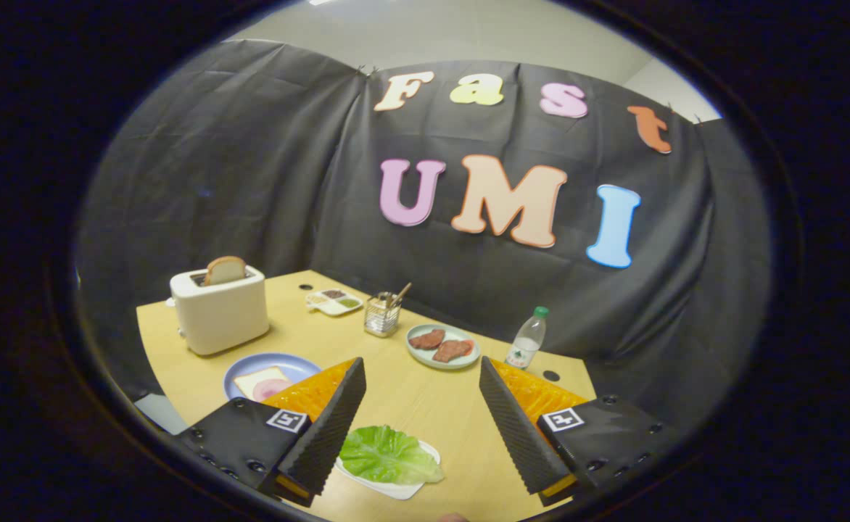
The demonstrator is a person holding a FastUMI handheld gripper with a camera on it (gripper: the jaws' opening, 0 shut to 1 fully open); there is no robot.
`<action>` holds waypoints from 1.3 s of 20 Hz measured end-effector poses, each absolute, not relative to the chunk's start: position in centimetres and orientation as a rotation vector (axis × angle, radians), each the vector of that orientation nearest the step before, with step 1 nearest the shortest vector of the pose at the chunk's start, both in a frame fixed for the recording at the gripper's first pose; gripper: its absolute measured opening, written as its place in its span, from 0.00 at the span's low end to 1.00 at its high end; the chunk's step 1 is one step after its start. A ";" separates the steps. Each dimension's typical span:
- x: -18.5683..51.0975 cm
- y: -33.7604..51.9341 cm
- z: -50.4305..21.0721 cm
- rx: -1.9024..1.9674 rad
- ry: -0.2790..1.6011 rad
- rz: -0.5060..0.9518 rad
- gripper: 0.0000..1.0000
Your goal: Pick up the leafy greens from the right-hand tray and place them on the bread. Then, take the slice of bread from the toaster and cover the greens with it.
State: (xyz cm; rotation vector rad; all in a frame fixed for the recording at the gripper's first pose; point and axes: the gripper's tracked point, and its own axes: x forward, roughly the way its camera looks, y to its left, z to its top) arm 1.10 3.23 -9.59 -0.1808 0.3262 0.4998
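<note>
A green lettuce leaf (387,454) lies on a small white tray (405,487) on the wooden table, low between my fingers and nearer the left one. My gripper (419,373) is open, held above the table with nothing between its fingers. Beyond the left finger a blue plate (294,364) carries a slice of bread (260,381) with a pink slice of meat on it. Farther left stands a cream toaster (220,310) with a slice of bread (225,270) sticking up out of its slot.
Ahead of the fingers sit a pale green plate with two pieces of meat (443,346), a wire utensil holder (382,315), a small sauce tray (333,301) and a plastic water bottle (527,339). The table's far edge meets the black cloth wall.
</note>
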 end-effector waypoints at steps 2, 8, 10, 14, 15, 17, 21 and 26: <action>1.0 3.2 -12.0 -0.199 0.385 0.542 1.00; 0.0 3.8 -19.2 -0.301 0.558 0.687 1.00; -0.3 3.8 -21.3 -0.322 0.606 0.720 1.00; -0.7 4.3 -25.5 -0.351 0.703 0.779 1.00; -0.8 4.4 -26.5 -0.356 0.732 0.791 1.00; -0.9 4.4 -27.7 -0.367 0.769 0.809 1.00; -0.9 4.7 -30.1 -0.403 0.825 0.843 1.00; -1.5 4.8 -33.2 -0.391 0.917 0.857 1.00</action>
